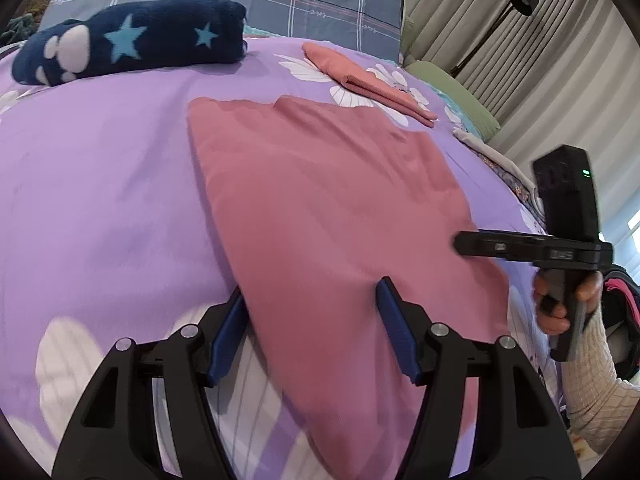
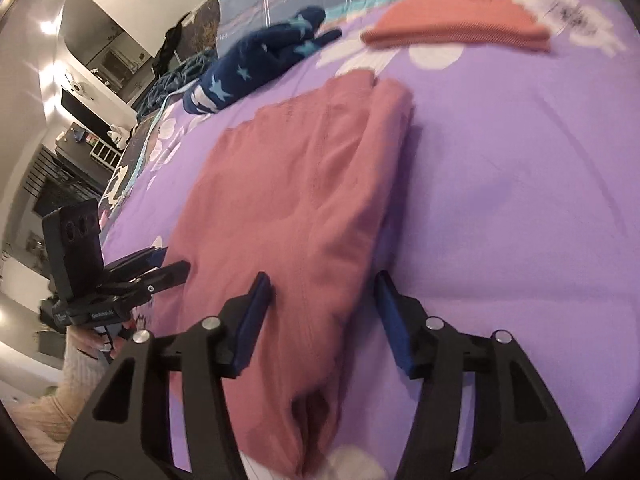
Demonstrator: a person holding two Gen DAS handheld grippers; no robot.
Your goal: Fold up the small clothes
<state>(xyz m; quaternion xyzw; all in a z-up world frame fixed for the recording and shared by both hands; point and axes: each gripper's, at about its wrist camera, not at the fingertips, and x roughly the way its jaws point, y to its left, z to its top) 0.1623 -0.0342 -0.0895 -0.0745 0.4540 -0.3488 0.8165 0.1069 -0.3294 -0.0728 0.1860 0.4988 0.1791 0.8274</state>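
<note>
Purple bedspread [image 1: 100, 200], beige curtains [image 1: 480, 20]

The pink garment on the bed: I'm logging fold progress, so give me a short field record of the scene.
surface: purple floral bedsheet
garment in work: dusty-pink cloth garment, lying partly folded
left gripper: open, fingers straddling the garment's near edge
right gripper: open, over the garment's near end
already folded: salmon-pink cloth, beyond it
other item: navy star-print fleece bundle
</note>
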